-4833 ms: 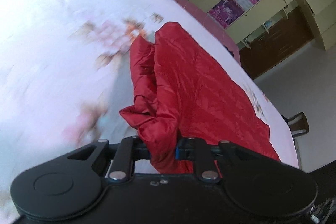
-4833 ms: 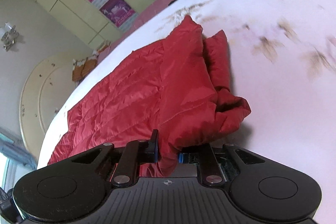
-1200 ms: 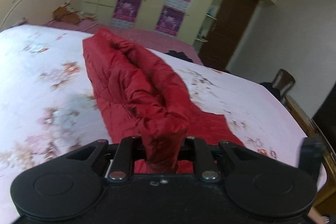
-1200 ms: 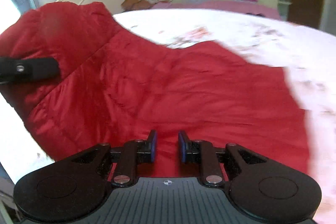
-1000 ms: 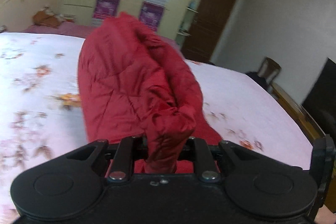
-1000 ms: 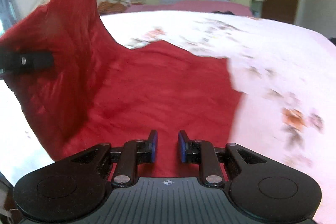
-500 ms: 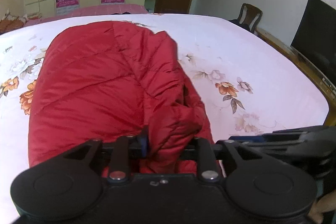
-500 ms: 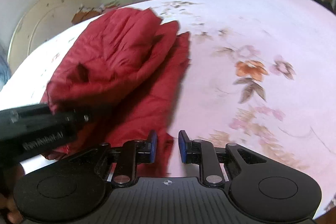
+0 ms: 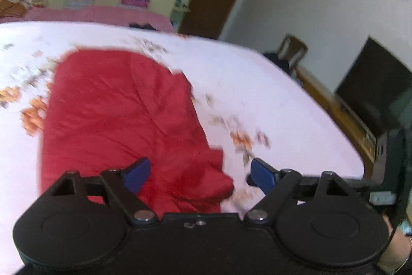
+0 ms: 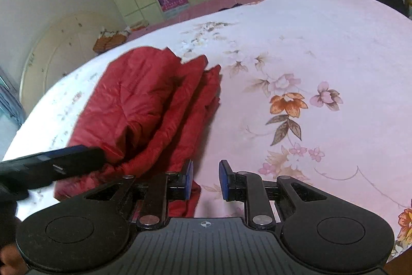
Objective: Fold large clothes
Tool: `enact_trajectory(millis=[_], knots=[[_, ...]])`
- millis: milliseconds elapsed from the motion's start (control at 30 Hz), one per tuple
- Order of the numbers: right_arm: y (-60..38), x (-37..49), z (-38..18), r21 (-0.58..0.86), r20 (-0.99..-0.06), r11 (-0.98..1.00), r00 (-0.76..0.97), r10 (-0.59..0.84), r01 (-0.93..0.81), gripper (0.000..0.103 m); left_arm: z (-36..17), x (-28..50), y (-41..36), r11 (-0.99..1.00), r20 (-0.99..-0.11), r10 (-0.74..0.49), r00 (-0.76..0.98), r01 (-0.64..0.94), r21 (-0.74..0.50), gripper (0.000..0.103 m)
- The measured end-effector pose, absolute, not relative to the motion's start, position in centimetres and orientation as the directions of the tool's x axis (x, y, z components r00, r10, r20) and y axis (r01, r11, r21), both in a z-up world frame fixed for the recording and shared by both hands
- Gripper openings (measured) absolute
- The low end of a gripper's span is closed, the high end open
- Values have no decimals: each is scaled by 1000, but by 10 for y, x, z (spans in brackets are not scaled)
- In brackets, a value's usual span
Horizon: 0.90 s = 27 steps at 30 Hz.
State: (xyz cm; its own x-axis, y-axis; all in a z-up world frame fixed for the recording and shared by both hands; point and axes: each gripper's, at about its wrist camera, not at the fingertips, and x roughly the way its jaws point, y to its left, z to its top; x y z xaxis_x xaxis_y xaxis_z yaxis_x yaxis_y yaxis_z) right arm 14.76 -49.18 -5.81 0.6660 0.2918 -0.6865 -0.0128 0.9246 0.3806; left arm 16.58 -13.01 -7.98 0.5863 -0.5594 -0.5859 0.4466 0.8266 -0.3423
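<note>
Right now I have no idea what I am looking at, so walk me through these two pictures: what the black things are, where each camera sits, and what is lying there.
There is no robot here. A person holds a two-finger tool in each hand, and a wide-angle camera on each tool looks forward along its fingers. One picture is from the left gripper, the other from the right gripper. The black shapes at the bottom are the tools themselves; the blue tips are their finger pads.

Both look at a bed with a pale flowered sheet. On it lies a red quilted garment, folded into layers. Both grippers are open and hold nothing: the left one's fingers are spread wide above the garment's near edge, and the right one is beside it. The dark bar at the left of the right view is the left tool.
</note>
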Motion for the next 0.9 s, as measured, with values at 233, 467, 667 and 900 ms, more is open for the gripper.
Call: enact_trajectory(millis=[233, 467, 667, 900], knots=[[-474, 156, -29, 423, -579, 897, 724, 375, -127, 93, -85, 189, -76, 959, -617, -282, 735, 226, -170, 75], [-432, 174, -55, 428, -646, 877, 605, 465, -217, 53, -124, 201, -57, 973, -663, -225, 714, 128, -192, 61], [-435, 170, -69, 378, -689, 897, 577, 439, -230, 10, -133, 200, -78, 954, -663, -299, 686, 209, -215, 52], [-462, 169, -115, 378, -775, 915, 492, 395, -140, 6, -148, 197, -99, 946, -678, -321, 661, 265, -190, 54]])
